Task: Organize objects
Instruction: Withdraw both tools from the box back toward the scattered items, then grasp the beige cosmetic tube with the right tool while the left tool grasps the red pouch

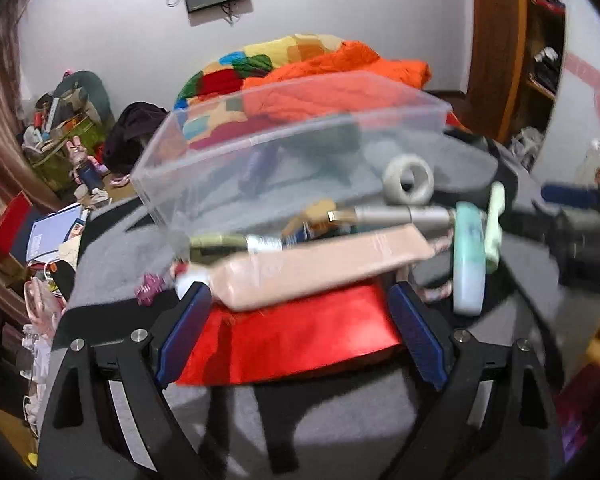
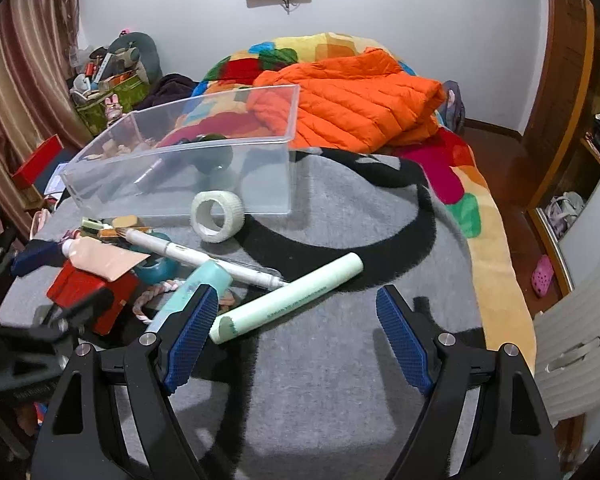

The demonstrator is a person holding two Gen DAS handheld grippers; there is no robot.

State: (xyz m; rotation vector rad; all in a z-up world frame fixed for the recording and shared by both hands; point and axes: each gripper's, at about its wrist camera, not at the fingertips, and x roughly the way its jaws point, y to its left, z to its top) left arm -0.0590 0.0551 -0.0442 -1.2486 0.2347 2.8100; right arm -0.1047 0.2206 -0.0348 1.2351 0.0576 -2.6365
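Bin, clear plastic, sits on the grey blanket over the bed, w/ a dark round item and a pen-like stick inside; orange jacket lies just behind it. Tape roll stands on edge just in front of the bin wall. Nearer, a loose pile: white pen, pale green tube, teal bottle, peach tube resting on a red box, braided rope underneath.

Left gripper: fingers spread wide, either side of the red box, not clamped on it; whether they touch it is unclear (view blurred). Peach tube lies across just ahead of the tips, bin beyond, tape roll to the right.

Right gripper: fingers wide apart, holding nothing. Left finger tip overlaps the teal bottle in view, near the green tube's lower end; contact unclear. Right finger over bare blanket.

Left gripper also shows at the right cam's left edge, by the red box.
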